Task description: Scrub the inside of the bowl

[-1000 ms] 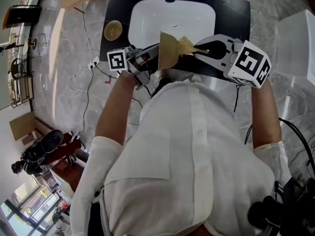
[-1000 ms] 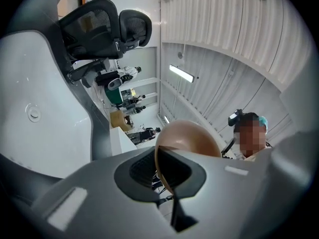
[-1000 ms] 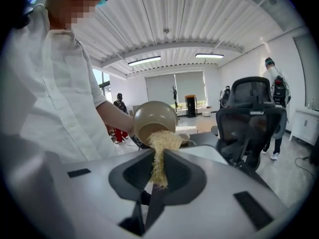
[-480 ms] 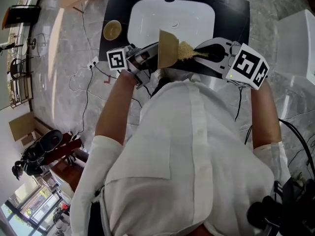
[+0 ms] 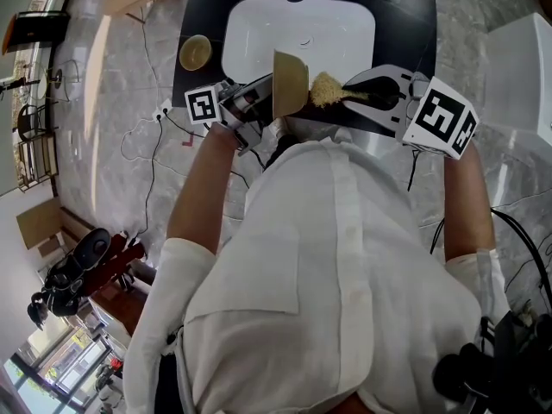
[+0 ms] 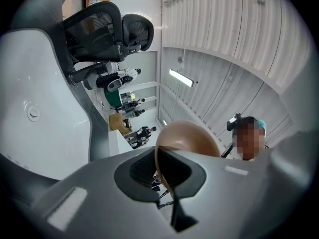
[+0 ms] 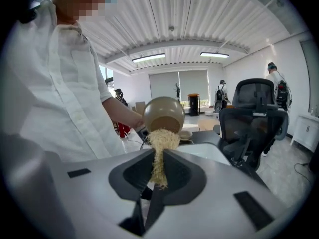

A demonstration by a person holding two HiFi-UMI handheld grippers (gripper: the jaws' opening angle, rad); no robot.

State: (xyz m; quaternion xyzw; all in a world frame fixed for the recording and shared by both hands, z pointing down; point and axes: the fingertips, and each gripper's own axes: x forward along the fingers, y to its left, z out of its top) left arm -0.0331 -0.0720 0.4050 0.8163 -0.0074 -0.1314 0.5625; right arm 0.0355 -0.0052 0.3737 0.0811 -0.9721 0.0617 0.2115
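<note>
A tan bowl (image 5: 291, 83) is held on its side above the near edge of the white sink (image 5: 297, 24), its mouth turned to the right. My left gripper (image 5: 259, 102) is shut on the bowl's rim; in the left gripper view the bowl (image 6: 192, 138) rises from between the closed jaws of that gripper (image 6: 162, 166). My right gripper (image 5: 349, 93) is shut on a straw-coloured fibre scrubber (image 5: 325, 89). The scrubber sits right at the bowl's mouth. In the right gripper view the scrubber (image 7: 162, 143) sticks out of the gripper (image 7: 158, 176) toward the bowl (image 7: 163, 114).
A second tan bowl (image 5: 196, 52) stands on the black counter (image 5: 405, 24) left of the sink. Cables lie on the marble floor (image 5: 129, 128) at the left. A black office chair (image 7: 254, 113) stands behind the counter in the right gripper view.
The scrubber has drawn slightly out of the bowl's mouth to the right and lower. The bowl and my left gripper have hardly moved.
</note>
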